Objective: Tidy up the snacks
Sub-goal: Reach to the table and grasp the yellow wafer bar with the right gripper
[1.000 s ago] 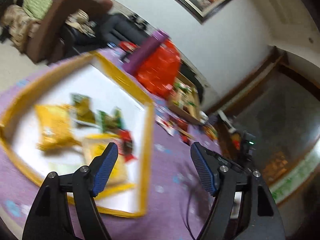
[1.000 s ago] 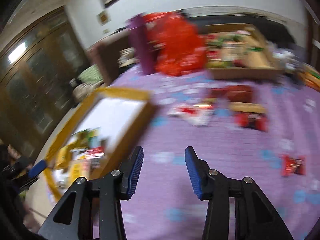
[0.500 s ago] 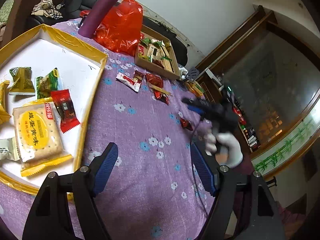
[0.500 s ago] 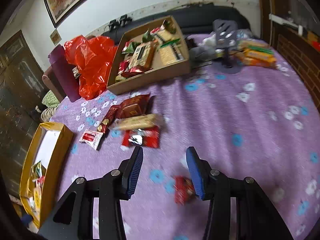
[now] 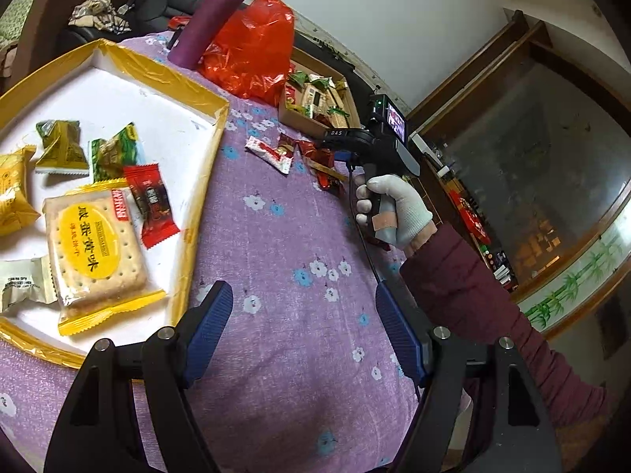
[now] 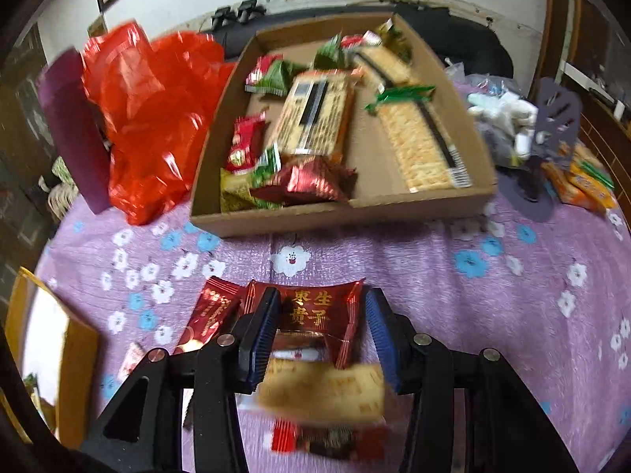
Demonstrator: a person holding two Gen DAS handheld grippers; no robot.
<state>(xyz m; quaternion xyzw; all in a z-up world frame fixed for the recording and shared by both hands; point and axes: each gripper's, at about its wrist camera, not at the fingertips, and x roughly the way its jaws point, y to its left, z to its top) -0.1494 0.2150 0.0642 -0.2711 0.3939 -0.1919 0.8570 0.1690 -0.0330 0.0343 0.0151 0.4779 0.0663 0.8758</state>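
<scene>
In the last half sec I brought the right tool [image 6: 319,331] down over the red snack packet [image 6: 315,311] on the worktop [image 6: 473,295]; its jaws are spread, not gripping yet. Left tool [image 5: 299,331] idle, released, beside the yellow tray [image 5: 205,181]. Pickup's next.

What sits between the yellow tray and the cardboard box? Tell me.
In the left wrist view, purple flowered cloth with a white-and-red packet and dark red wrapped snacks lies between the yellow tray and the cardboard box.

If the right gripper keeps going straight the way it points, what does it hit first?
Most likely the dark red snack packet lying between the open jaws of the right gripper. Beyond it is bare purple tablecloth, then the cardboard box. Depth is uncertain.
</scene>
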